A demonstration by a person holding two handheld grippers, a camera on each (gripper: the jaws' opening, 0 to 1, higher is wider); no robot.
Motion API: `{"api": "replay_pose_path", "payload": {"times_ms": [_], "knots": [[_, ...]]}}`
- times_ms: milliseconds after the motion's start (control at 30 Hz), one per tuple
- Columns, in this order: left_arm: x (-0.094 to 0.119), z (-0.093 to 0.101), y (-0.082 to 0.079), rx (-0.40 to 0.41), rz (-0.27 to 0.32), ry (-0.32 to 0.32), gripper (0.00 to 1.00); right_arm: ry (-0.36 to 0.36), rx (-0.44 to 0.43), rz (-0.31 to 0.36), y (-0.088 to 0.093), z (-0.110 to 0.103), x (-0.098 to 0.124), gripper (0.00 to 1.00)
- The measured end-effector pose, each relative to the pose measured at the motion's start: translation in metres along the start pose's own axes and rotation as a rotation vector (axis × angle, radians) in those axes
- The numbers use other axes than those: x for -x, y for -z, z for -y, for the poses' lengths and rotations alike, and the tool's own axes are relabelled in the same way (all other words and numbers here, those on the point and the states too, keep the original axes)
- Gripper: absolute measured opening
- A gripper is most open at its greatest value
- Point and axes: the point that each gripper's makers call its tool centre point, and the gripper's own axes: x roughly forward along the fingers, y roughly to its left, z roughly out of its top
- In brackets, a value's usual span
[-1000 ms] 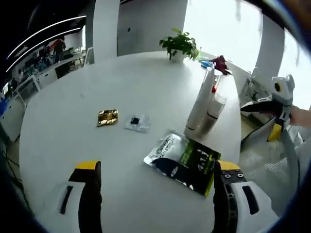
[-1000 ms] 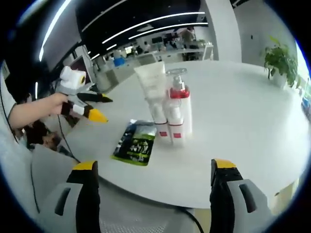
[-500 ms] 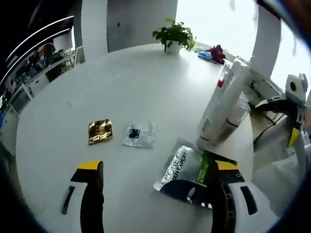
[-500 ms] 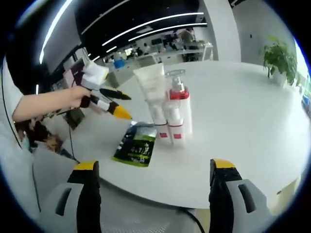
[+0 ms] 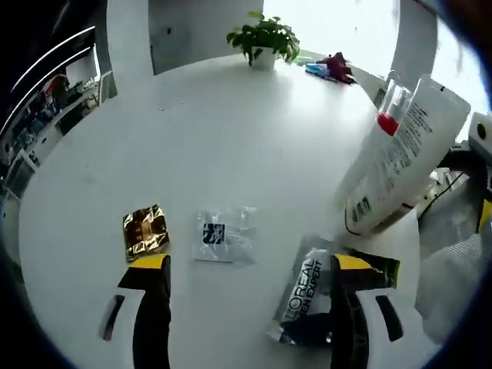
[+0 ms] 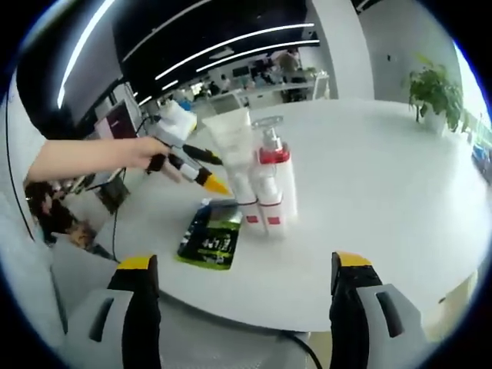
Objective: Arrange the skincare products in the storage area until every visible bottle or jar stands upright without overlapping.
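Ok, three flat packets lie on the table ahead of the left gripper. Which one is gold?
The crinkled gold foil packet, just above the left jaw. The clear sachet sits beside it, and the dark sachet is by the right jaw.

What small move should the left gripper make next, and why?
Probably lower the open left gripper onto the flat black-and-green sachet. The sachet lies flat on the round white table beside the upright white tube and red-collared pump bottle; in the left gripper view it sits at the gripper's right jaw.

Potted plant (image 5: 264,37), gold packet (image 5: 144,231)
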Motion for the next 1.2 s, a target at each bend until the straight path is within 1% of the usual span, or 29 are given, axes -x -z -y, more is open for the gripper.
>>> {"api": "replay_pose_path", "payload": {"times_ms": [100,200,333,367,433,500,567,700,767,800,900,1000,1067,1133,1200], "knots": [[-0.008,-0.003,-0.001,-0.018,-0.016,0.006,0.77,0.004,-0.004,0.005,-0.001,0.001,0.0,0.92],[-0.016,-0.011,-0.003,-0.033,-0.027,0.003,0.75,0.007,-0.003,0.006,-0.001,0.001,0.0,0.91],[-0.024,-0.018,-0.008,-0.049,-0.043,0.012,0.68,0.013,-0.004,0.008,-0.001,0.002,0.0,0.91],[-0.028,-0.024,-0.011,-0.055,-0.046,0.012,0.67,0.015,-0.006,0.009,-0.001,0.003,0.0,0.91],[-0.027,-0.019,-0.008,-0.063,-0.049,0.015,0.64,0.016,-0.009,0.012,-0.002,0.003,0.001,0.91],[-0.03,-0.023,-0.008,-0.059,-0.051,0.015,0.62,0.017,-0.014,0.015,-0.002,0.003,0.001,0.91],[-0.03,-0.022,-0.008,-0.054,-0.055,0.018,0.61,0.017,-0.019,0.018,-0.003,0.003,0.001,0.91],[-0.033,-0.023,-0.003,-0.075,-0.077,0.025,0.58,0.017,-0.024,0.02,-0.003,0.004,0.001,0.91],[-0.033,-0.022,-0.003,-0.082,-0.083,0.022,0.56,0.018,-0.026,0.019,-0.003,0.004,0.001,0.9],[-0.033,-0.026,-0.001,-0.091,-0.089,0.003,0.55,0.019,-0.027,0.019,-0.003,0.004,0.002,0.9],[-0.034,-0.027,-0.004,-0.084,-0.086,0.007,0.54,0.019,-0.029,0.019,-0.003,0.005,0.001,0.9],[-0.033,-0.025,-0.006,-0.102,-0.085,0.008,0.54,0.014,-0.026,0.015,-0.002,0.004,0.001,0.89],[-0.033,-0.022,-0.006,-0.114,-0.081,0.013,0.49,0.012,-0.025,0.015,-0.002,0.003,0.001,0.89],[-0.033,-0.019,-0.006,-0.117,-0.08,0.021,0.41,0.012,-0.026,0.015,-0.002,0.004,0.001,0.89],[-0.033,-0.02,-0.005,-0.109,-0.08,0.008,0.41,0.011,-0.026,0.016,-0.002,0.003,0.001,0.89]]}}
